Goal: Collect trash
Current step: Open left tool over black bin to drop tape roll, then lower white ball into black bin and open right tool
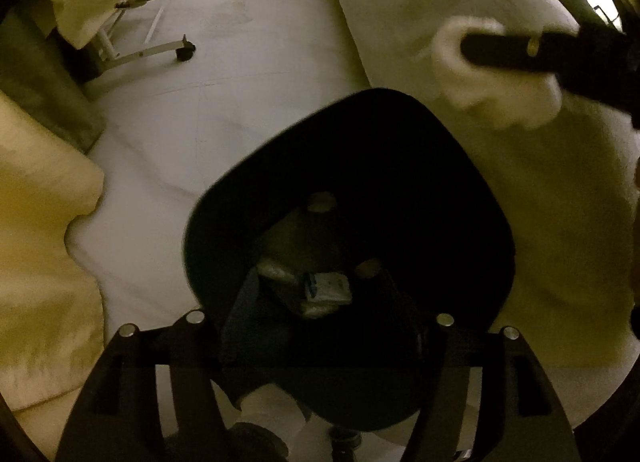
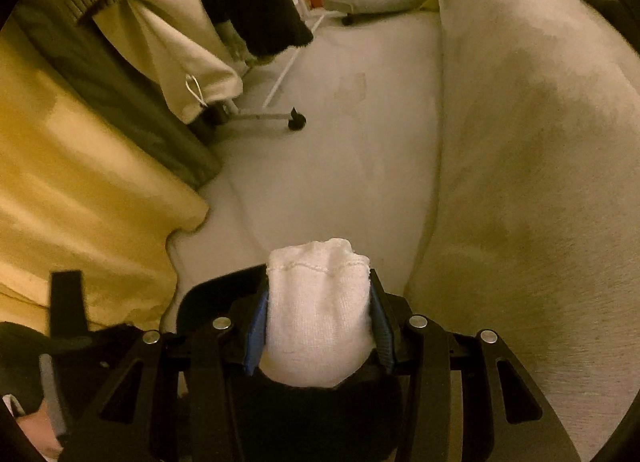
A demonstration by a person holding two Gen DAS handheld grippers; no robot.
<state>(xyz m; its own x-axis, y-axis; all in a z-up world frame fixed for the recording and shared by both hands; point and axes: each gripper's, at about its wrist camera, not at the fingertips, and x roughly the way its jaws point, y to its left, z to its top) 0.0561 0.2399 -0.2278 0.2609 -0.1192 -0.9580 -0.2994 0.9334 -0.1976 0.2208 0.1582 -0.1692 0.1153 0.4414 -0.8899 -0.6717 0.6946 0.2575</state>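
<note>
- My right gripper [image 2: 318,326] is clamping a white rolled cloth [image 2: 318,310] between its blue pads [image 2: 256,328], the roll's long axis pointing forward along the fingers.
- My left gripper [image 1: 320,326] is gripping the near rim of a black trash bin [image 1: 420,202]; wrappers [image 1: 320,286] are lying at its bottom.
- In the left view, the cloth [image 1: 496,78] is hanging up and right of the bin's mouth, over a pale sofa [image 1: 480,2], so I am judging it needs to travel left and down.
- Farther off, a white wheeled frame [image 2: 276,116] is standing on the pale floor [image 2: 340,150].
</note>
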